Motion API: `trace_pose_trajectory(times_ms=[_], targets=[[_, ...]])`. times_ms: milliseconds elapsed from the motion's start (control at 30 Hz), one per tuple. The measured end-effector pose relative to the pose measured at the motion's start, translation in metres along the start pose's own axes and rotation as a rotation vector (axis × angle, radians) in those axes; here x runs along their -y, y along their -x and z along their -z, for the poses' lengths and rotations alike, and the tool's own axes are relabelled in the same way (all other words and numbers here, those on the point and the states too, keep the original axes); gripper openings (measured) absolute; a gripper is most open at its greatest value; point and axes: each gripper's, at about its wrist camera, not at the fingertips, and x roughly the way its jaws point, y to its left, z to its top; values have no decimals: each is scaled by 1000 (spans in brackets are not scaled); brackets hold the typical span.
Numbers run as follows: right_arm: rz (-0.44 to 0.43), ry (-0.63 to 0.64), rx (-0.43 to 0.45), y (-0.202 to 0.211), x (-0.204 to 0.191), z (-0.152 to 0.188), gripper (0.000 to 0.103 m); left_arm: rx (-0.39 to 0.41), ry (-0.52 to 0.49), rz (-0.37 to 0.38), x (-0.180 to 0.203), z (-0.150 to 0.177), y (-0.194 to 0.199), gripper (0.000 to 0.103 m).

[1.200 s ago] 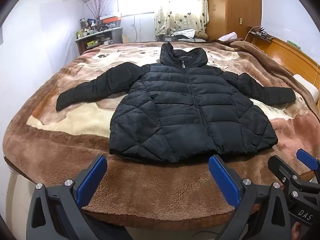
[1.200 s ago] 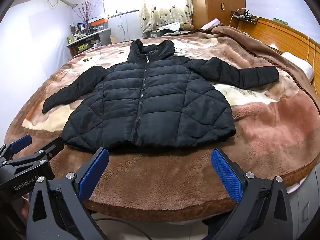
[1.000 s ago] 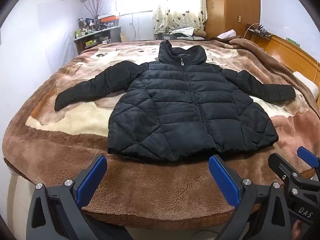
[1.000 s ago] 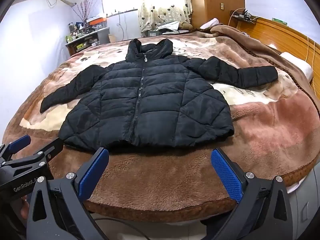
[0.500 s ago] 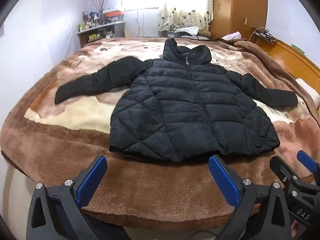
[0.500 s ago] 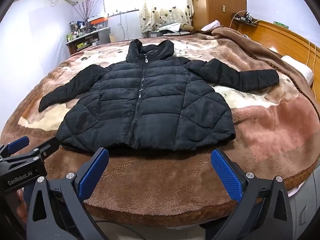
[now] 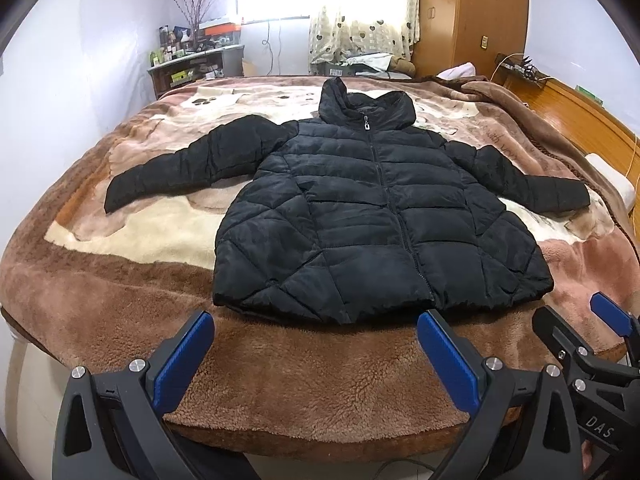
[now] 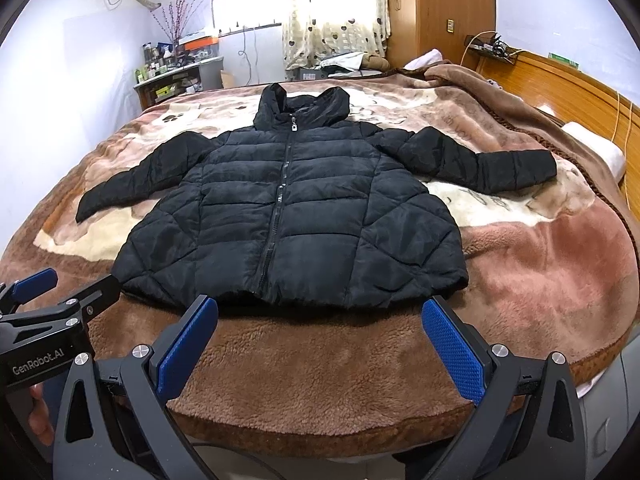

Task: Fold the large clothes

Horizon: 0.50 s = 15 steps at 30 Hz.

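A black quilted puffer jacket with a hood [image 7: 372, 216] lies face up, zipped, on a brown plush fleece blanket [image 7: 280, 380] covering a bed. It sits just ahead of both tools, hem nearest them, hood farthest away, both sleeves spread outward.

The left gripper [image 7: 316, 356] hovers short of the hem, its blue ribbed pads spread wide with nothing between them. The right gripper [image 8: 320, 344] is alongside it, equally splayed and empty, its fingers framing the middle and right part of the hem.

No fold appears to have begun. A sensible first move, judged from this layout, is to bring one sleeve across the chest. Each tool would reach forward and outward: the left sleeve [image 7: 192, 168] lies ahead and to the left, the right sleeve [image 8: 480, 164] ahead and to the right. Pinch the cuff through both layers, lift just clear, and lay it flat over the zipper line.

The shell looks smooth and slightly glossy, so a shallow pinch may slip. Padded panels are stitched in horizontal bands and diagonals, likely springy. The blanket is deep pile; avoid snagging it.
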Motion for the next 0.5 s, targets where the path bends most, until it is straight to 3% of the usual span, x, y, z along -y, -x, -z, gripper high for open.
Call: trace_pose_trajectory(times_ms=[500], targets=[[4,-6,-11,-3,3,5,102,-22,17,2,-4,1,-4,103]])
